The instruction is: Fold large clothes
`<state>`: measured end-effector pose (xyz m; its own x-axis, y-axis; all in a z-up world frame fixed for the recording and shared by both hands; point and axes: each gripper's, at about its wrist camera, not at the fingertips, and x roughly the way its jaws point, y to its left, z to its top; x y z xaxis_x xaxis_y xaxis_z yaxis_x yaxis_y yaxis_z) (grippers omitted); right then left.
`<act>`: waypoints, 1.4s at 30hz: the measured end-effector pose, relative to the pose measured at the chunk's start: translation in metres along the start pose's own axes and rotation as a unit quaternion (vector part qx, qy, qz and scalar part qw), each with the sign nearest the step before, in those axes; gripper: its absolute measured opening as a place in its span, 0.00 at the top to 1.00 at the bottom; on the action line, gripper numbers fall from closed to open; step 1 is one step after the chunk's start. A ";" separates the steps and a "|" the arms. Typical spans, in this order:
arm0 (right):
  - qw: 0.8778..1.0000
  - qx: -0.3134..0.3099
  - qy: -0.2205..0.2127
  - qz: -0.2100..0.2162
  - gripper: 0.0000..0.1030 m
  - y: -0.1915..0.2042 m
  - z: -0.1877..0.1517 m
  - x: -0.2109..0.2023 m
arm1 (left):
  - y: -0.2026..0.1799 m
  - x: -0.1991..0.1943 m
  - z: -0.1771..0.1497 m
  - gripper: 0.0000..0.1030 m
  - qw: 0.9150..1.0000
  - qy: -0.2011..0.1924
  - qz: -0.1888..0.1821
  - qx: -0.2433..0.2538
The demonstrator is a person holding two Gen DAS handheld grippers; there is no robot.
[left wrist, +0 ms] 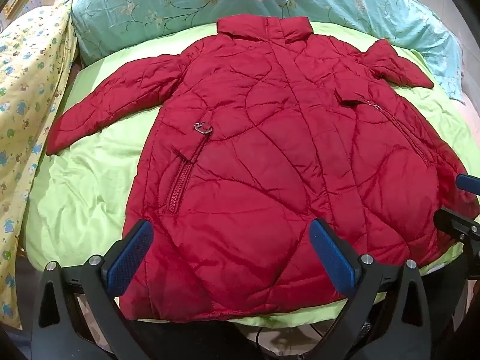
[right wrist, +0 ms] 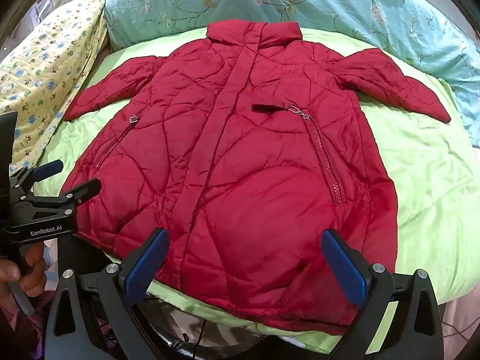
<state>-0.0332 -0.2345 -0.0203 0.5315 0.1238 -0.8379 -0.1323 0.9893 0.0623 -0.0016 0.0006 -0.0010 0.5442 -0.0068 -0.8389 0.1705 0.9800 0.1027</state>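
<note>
Red quilted jacket flat on bed, both grippers' jaws released, nothing held; prob. puffy, slick, light — grab sleeve cuffs/hem.

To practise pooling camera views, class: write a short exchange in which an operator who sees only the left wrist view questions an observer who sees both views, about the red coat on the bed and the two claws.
Operator: My view catches only the edge of the right claw. Is it open?
Observer: Yes. Its two blue pads stand wide apart over the hem of the red coat and pinch nothing.
Operator: What holds my left claw?
Observer: A hand grips its handle, low at the left edge of the right wrist view.
</note>
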 end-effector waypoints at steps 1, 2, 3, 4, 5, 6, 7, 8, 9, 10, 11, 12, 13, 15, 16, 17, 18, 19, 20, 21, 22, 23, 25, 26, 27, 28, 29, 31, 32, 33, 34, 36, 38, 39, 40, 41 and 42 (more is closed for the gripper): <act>1.000 0.000 -0.001 0.000 0.01 0.000 -0.001 0.000 | 0.001 0.000 0.001 0.00 1.000 0.000 0.000 -0.001; 1.000 0.000 0.000 0.000 0.01 0.000 -0.001 0.000 | 0.001 0.001 0.001 0.00 1.000 0.000 0.000 -0.002; 1.000 0.000 -0.001 0.000 0.01 0.000 -0.001 0.000 | 0.001 0.001 0.001 0.00 1.000 0.000 -0.001 -0.002; 1.000 0.000 -0.001 0.000 0.01 0.000 -0.001 0.000 | 0.001 0.002 0.001 0.00 1.000 0.000 -0.001 -0.002; 1.000 0.000 -0.001 0.001 0.01 0.000 0.000 0.000 | 0.001 0.001 0.001 0.00 1.000 -0.001 -0.001 -0.003; 1.000 -0.001 0.001 -0.001 0.01 0.001 0.000 0.001 | 0.001 0.001 0.002 0.00 1.000 -0.001 0.000 -0.003; 1.000 -0.002 0.000 0.000 0.01 0.000 0.000 0.001 | 0.002 0.000 0.003 0.00 1.000 -0.001 0.000 -0.003; 1.000 -0.002 0.000 -0.001 0.01 0.000 0.000 0.001 | 0.002 0.000 0.003 0.00 1.000 -0.001 -0.001 -0.003; 1.000 -0.002 0.000 -0.001 0.01 0.000 0.001 0.002 | 0.002 0.000 0.003 0.00 1.000 -0.003 -0.002 -0.003; 1.000 -0.001 -0.001 0.000 0.01 0.000 0.001 0.002 | 0.003 0.000 0.003 0.00 1.000 -0.004 -0.002 -0.003; 1.000 -0.001 -0.001 0.001 0.01 -0.001 0.003 -0.001 | 0.002 0.000 0.002 0.00 1.000 -0.004 -0.002 -0.003; 1.000 -0.001 -0.001 0.002 0.01 -0.001 0.003 -0.001 | 0.003 0.000 0.002 0.00 1.000 -0.004 -0.003 -0.003; 1.000 -0.001 -0.001 0.002 0.01 -0.001 0.004 -0.001 | 0.003 0.000 0.002 0.00 1.000 -0.003 -0.003 -0.004; 1.000 0.000 -0.001 0.002 0.01 -0.001 0.005 0.000 | 0.000 0.001 0.002 0.00 1.000 -0.003 -0.002 -0.004; 1.000 0.001 -0.002 0.004 0.01 0.000 0.004 -0.001 | 0.001 0.001 0.003 0.00 1.000 -0.003 -0.002 -0.004; 1.000 0.001 -0.002 0.004 0.01 0.000 0.003 0.000 | 0.001 0.001 0.003 0.00 1.000 -0.003 -0.002 -0.004; 1.000 0.001 -0.002 0.005 0.01 0.000 0.005 0.001 | 0.001 0.001 0.003 0.00 1.000 -0.004 -0.004 -0.004; 1.000 0.001 -0.003 0.005 0.01 0.000 0.005 0.001 | 0.001 0.001 0.003 0.00 1.000 -0.004 -0.004 -0.004; 1.000 0.003 -0.004 0.008 0.01 0.000 0.005 0.001 | 0.002 0.002 0.004 0.00 1.000 -0.004 -0.003 -0.004; 1.000 0.003 -0.003 0.008 0.01 0.000 0.005 0.001 | 0.003 0.003 0.005 0.00 1.000 -0.004 -0.003 -0.004; 1.000 0.005 -0.004 0.010 0.01 0.001 0.005 0.001 | 0.003 0.003 0.005 0.00 1.000 -0.004 -0.003 -0.004; 1.000 0.006 -0.006 0.012 0.01 -0.001 0.006 0.001 | 0.003 0.003 0.005 0.00 1.000 -0.004 -0.003 -0.004; 1.000 0.006 -0.005 0.012 0.01 -0.001 0.007 0.001 | 0.004 0.004 0.005 0.00 1.000 -0.005 -0.005 -0.005; 1.000 0.006 -0.004 0.011 0.01 -0.001 0.008 0.001 | 0.004 0.008 0.009 0.00 1.000 0.000 -0.001 -0.003; 1.000 0.003 -0.001 0.006 0.01 -0.001 0.008 0.003 | 0.005 0.009 0.009 0.00 1.000 0.001 -0.001 -0.003; 1.000 0.000 0.001 0.001 0.01 -0.002 0.009 0.004 | 0.004 0.009 0.009 0.00 1.000 0.003 -0.001 -0.003; 1.000 -0.001 0.002 0.001 0.01 -0.002 0.010 0.005 | 0.005 0.011 0.010 0.00 1.000 0.003 -0.002 -0.003; 1.000 -0.001 0.000 0.001 0.01 -0.002 0.010 0.005 | 0.004 0.011 0.010 0.00 1.000 0.001 -0.002 -0.004; 1.000 -0.001 0.000 0.003 0.01 -0.002 0.010 0.005 | 0.005 0.012 0.011 0.00 1.000 0.001 -0.002 -0.004; 1.000 -0.002 0.000 0.002 0.01 -0.003 0.011 0.005 | 0.005 0.011 0.010 0.00 1.000 -0.002 -0.002 -0.004; 1.000 -0.002 -0.001 0.003 0.01 -0.003 0.012 0.005 | 0.005 0.011 0.010 0.00 1.000 -0.004 -0.001 -0.004; 1.000 -0.003 -0.001 0.002 0.01 -0.003 0.014 0.006 | 0.006 0.012 0.012 0.00 1.000 -0.007 -0.002 -0.005; 1.000 -0.008 0.001 -0.006 0.01 -0.003 0.015 0.006 | 0.006 0.014 0.014 0.00 1.000 -0.007 -0.003 -0.006; 1.000 -0.008 0.000 -0.005 0.01 -0.003 0.016 0.007 | 0.006 0.015 0.015 0.00 1.000 -0.008 -0.003 -0.006; 1.000 -0.013 0.000 -0.015 0.01 -0.003 0.017 0.006 | 0.006 0.014 0.016 0.00 1.000 -0.014 -0.004 -0.007; 1.000 -0.014 0.000 -0.017 0.01 -0.003 0.018 0.006 | 0.006 0.016 0.017 0.00 1.000 -0.014 -0.004 -0.007; 1.000 -0.014 0.001 -0.020 0.01 -0.003 0.019 0.007 | 0.006 0.015 0.017 0.00 1.000 -0.024 -0.005 -0.009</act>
<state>-0.0134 -0.2355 -0.0157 0.5353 0.0840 -0.8405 -0.1351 0.9907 0.0130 0.0214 0.0027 -0.0036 0.5807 -0.0264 -0.8137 0.1622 0.9832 0.0838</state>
